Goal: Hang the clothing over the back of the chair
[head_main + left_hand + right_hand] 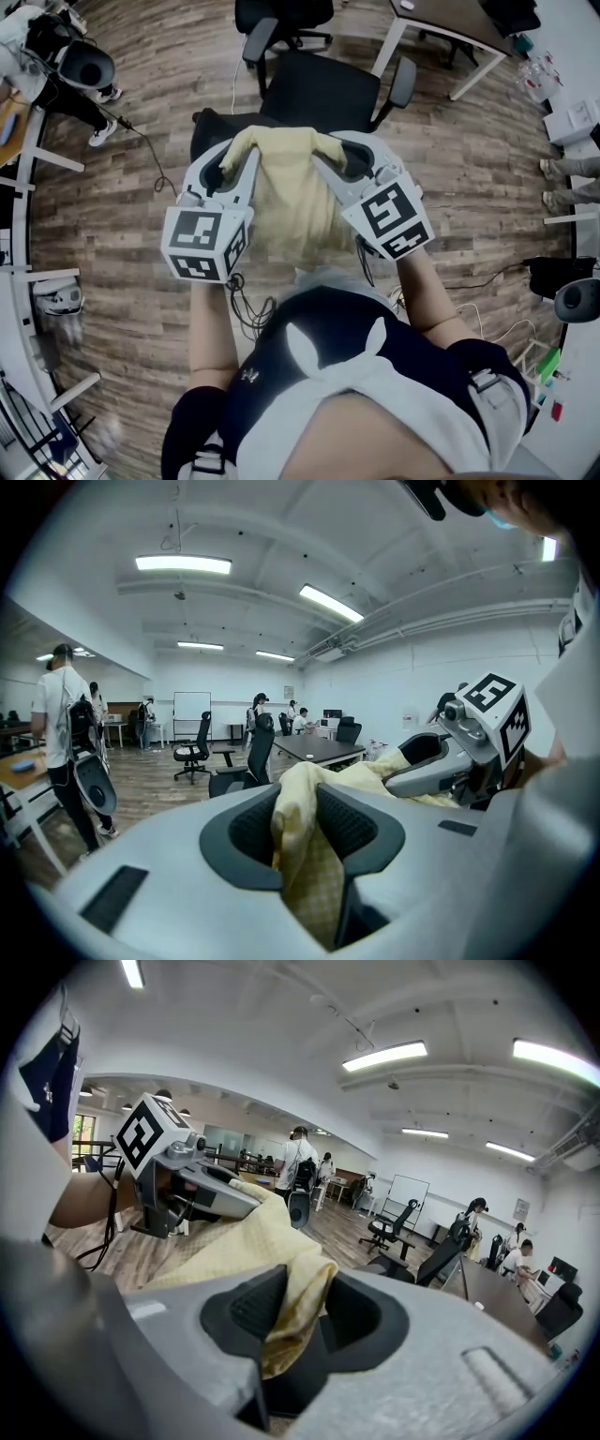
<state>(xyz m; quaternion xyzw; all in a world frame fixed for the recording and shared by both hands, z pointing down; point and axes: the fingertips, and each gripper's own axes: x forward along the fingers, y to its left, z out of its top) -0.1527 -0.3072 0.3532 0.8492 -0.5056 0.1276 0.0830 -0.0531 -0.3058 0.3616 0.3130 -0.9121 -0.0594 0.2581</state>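
- yellow cloth (286,183) is draped over the chair (319,89) back, stretched between both grippers
- left gripper (300,808) jaws pinch a fold of it
- right gripper (305,1312) jaws are apart, cloth loose against one pad

Chair back (208,127) mostly hidden under clothing (286,187), distant people (258,710) tiny

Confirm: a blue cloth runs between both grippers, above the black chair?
No, the cloth is pale yellow, not blue; the head view shows it. It does run between the left gripper and right gripper, above the black chair.
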